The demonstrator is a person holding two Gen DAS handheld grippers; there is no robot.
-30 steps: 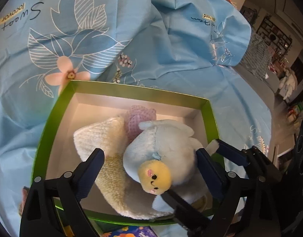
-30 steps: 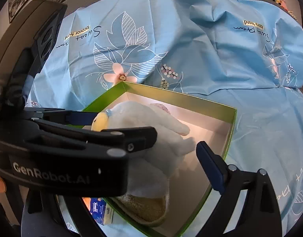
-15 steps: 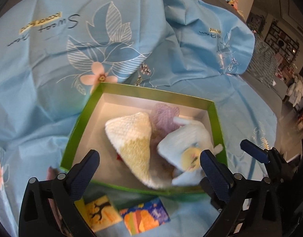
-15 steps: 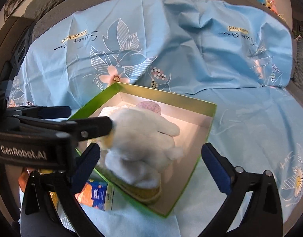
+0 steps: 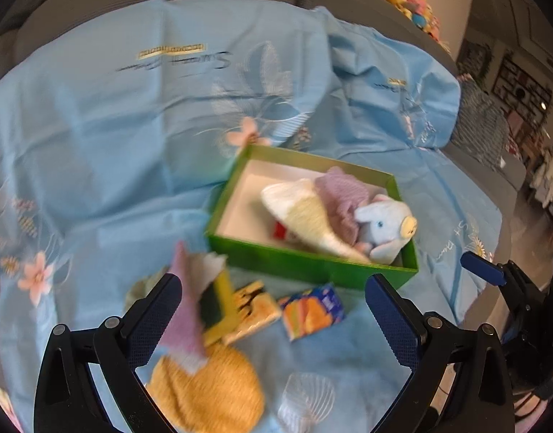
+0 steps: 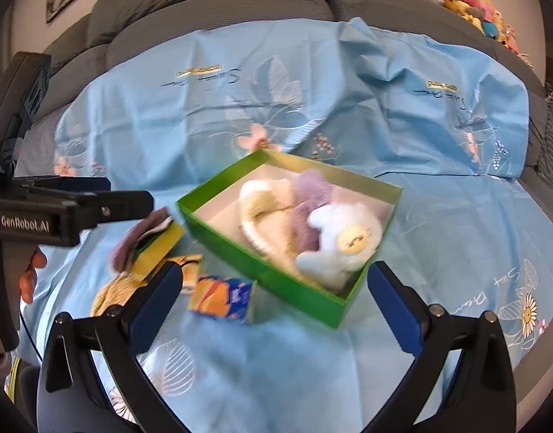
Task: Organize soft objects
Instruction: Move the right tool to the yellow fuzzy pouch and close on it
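A green box (image 5: 305,265) (image 6: 254,256) sits on the blue sheet. In it lie a pale blue plush with a yellow face (image 5: 386,225) (image 6: 343,247), a cream knitted piece (image 5: 305,213) (image 6: 262,202) and a lilac knitted piece (image 5: 343,195) (image 6: 308,198). My left gripper (image 5: 272,310) is open and empty, back from the box, above a mauve cloth (image 5: 184,310) and a yellow knitted piece (image 5: 207,393). My right gripper (image 6: 276,303) is open and empty, near the box's front edge.
An orange-blue tissue pack (image 5: 312,310) (image 6: 222,297), a yellow-green sponge (image 5: 220,303) (image 6: 157,249) and a printed pack (image 5: 254,310) lie in front of the box. Grey sofa cushions (image 6: 211,11) stand behind, with plush toys (image 6: 474,7) at the far right.
Both grippers have pulled back and up from the box. The blue plush now lies free in the box's right end. The loose items in front of the box have come into view.
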